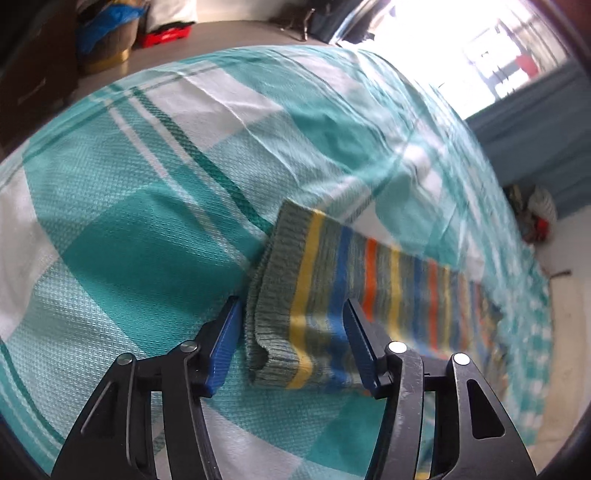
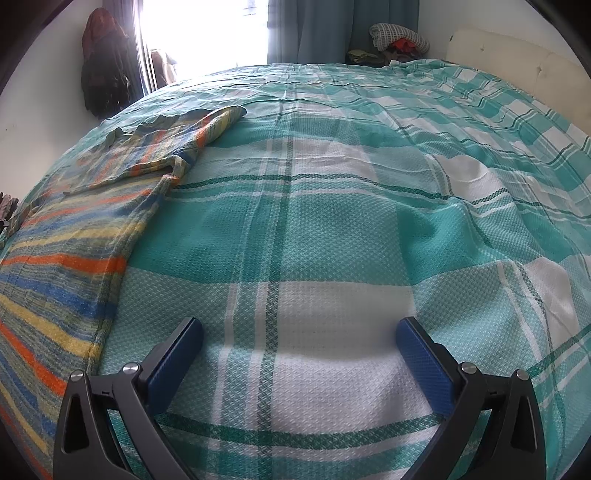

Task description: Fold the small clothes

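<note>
A knitted sweater [image 1: 332, 266] striped in grey-green, yellow, blue and orange lies flat on a teal and white checked bedspread [image 1: 129, 203]. My left gripper [image 1: 291, 301] points down at its ribbed cuff end [image 1: 269, 295], which lies between the two blue pads. The jaws stand partly apart; a thin strip of bedspread shows between the left pad and the cuff. In the right wrist view the sweater [image 2: 74, 229] spreads along the left, one sleeve [image 2: 207, 129] reaching towards the middle. My right gripper [image 2: 300, 321] is wide open over the bare bedspread [image 2: 332, 221], holding nothing.
A cream headboard [image 2: 517, 55] and a pile of clothes [image 2: 399, 38] stand beyond the bed, near a blue curtain [image 2: 314, 29] and a bright window. A basket with blue cloth [image 1: 107, 37] and a red box [image 1: 166, 35] sit on the floor past the bed's edge.
</note>
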`<state>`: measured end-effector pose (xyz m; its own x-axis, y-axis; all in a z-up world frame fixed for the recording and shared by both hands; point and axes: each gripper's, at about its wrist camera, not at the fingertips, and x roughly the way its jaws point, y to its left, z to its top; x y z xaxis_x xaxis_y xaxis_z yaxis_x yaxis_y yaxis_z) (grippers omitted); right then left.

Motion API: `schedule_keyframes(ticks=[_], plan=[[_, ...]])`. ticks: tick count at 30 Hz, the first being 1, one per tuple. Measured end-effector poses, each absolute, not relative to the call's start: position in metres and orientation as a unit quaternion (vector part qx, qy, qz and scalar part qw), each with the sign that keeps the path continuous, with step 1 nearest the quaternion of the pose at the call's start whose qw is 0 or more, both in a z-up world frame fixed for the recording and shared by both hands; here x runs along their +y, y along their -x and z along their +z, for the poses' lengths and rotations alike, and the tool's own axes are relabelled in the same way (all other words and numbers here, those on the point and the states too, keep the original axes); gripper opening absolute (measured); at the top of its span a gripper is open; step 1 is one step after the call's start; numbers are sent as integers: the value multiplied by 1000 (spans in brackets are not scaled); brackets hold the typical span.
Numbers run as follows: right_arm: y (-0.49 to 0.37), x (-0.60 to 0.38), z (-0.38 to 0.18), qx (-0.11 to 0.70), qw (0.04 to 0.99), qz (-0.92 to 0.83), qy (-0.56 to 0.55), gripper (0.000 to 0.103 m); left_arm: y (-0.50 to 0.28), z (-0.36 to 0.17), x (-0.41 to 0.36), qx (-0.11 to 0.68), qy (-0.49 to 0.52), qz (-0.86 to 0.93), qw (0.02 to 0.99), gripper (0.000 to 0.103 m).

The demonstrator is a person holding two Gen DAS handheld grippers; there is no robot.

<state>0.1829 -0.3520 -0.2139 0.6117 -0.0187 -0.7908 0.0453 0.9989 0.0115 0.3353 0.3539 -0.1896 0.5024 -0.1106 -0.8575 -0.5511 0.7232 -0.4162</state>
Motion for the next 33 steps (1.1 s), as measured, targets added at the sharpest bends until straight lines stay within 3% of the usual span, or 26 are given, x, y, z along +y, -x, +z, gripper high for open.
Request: schedule_keyframes(ticks=[1, 2, 5, 9, 15, 19, 21, 22, 23, 24, 26, 27, 31, 33], plan=[[-183, -352, -214, 440, 898, -18, -14, 103, -335, -190, 355, 486, 330, 150, 795, 8], [-183, -352, -214, 440, 898, -18, -14, 103, -336, -191, 356, 495, 318, 163, 792, 2], [-183, -352, -214, 440, 898, -18, -15, 103, -337, -166, 351, 473, 313, 179, 804, 1], [-183, -352, -214, 440, 898, -18, -15, 103, -350, -91, 298, 424, 268, 134, 855, 1], [-183, -352, -214, 440, 898, -18, -15, 103, -374, 5, 123, 369, 110, -20, 923, 1], [-183, -352, -214, 440, 898, -18, -15, 103, -383, -7, -2, 367, 40, -98, 924, 1], [-183, -352, -214, 440, 898, -19, -15, 103, -386, -37, -52, 380, 2, -117, 917, 5], [-184, -352, -214, 440, 898, -19, -15, 103, -391, -67, -81, 410, -22, -124, 903, 12], [-184, -352, -214, 440, 898, -18, -15, 103, -391, -98, -105, 449, -42, -126, 883, 32], [-184, -352, -214, 440, 898, -18, -15, 103, -390, -124, -120, 483, -57, -123, 865, 40], [-184, -352, -214, 440, 898, -19, -15, 103, -369, -150, -139, 514, -72, -139, 844, 42], [-184, -352, -214, 440, 898, -18, -15, 103, -350, -157, -143, 519, -79, -164, 835, 43], [-184, -352, -215, 440, 898, -18, -16, 103, -306, -133, -114, 483, -86, -187, 851, 72], [-184, -351, -215, 440, 898, -18, -16, 103, -312, -108, -83, 451, -73, -158, 875, 79]])
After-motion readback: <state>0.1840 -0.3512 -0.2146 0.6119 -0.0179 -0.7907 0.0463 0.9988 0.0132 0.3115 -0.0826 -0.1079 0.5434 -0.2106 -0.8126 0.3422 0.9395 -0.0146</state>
